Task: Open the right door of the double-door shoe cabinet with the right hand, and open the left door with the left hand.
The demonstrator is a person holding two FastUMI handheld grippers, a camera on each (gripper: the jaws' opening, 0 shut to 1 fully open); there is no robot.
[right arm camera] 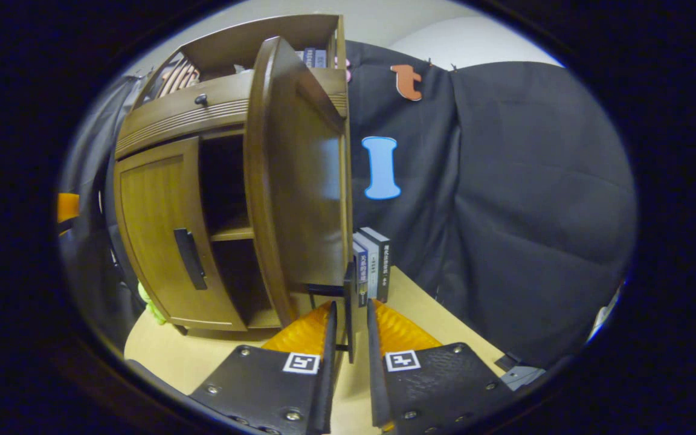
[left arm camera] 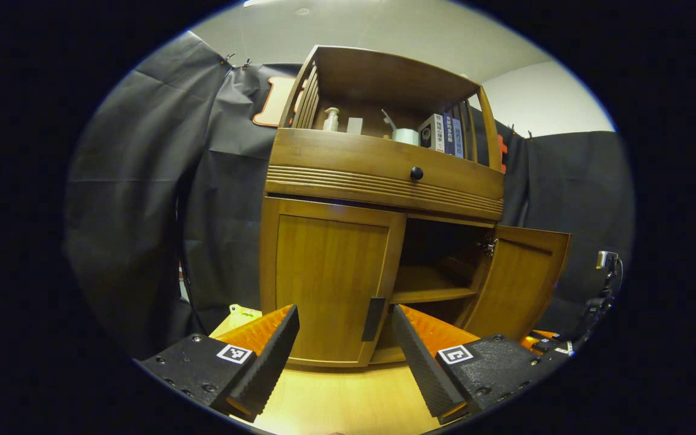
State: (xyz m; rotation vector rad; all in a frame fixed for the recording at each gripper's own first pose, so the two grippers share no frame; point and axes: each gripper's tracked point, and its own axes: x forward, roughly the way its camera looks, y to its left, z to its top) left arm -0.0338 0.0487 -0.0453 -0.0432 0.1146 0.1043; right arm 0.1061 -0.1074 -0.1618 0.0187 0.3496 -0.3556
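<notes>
Right door (right arm camera: 299, 181) is swung well out, centre of the right gripper view; the right gripper (right arm camera: 348, 338) pinches its dark handle (right arm camera: 349, 302) at lower centre, both fingers pressed on the bar. In the left gripper view the same door sits at right of frame (left arm camera: 520, 284), open, with the inner shelf (left arm camera: 429, 294) exposed.

Left door (left arm camera: 330, 281) is shut, centre of frame. Left gripper (left arm camera: 345, 356) spread wide at the bottom, its fingers flanking the left door's handle (left arm camera: 374, 318) but apparently short of it — no contact that I can see.

Risks:
- Handle bar is thin, so the left gripper could close beside it rather than on it (fisheye makes depth to the door hard to judge).
- Pulling straight back instead of along the hinge arc would likely make the fingers slip off or drag the cabinet (left arm camera: 384, 175) across the tabletop (left arm camera: 336, 399).
- Right door pushed further could hit the books (right arm camera: 372, 263) standing just behind its edge.
- Jerking the cabinet may topple the small items on the top shelf (left arm camera: 384, 130).

Unclear:
- Lower ends of both handles sit behind or between the fingers.
- Cabinet interior is dark — contents unreadable.
- Something green (right arm camera: 151, 305) at the cabinet's lower left, can't identify.
- Top-shelf items too small to name with confidence.
</notes>
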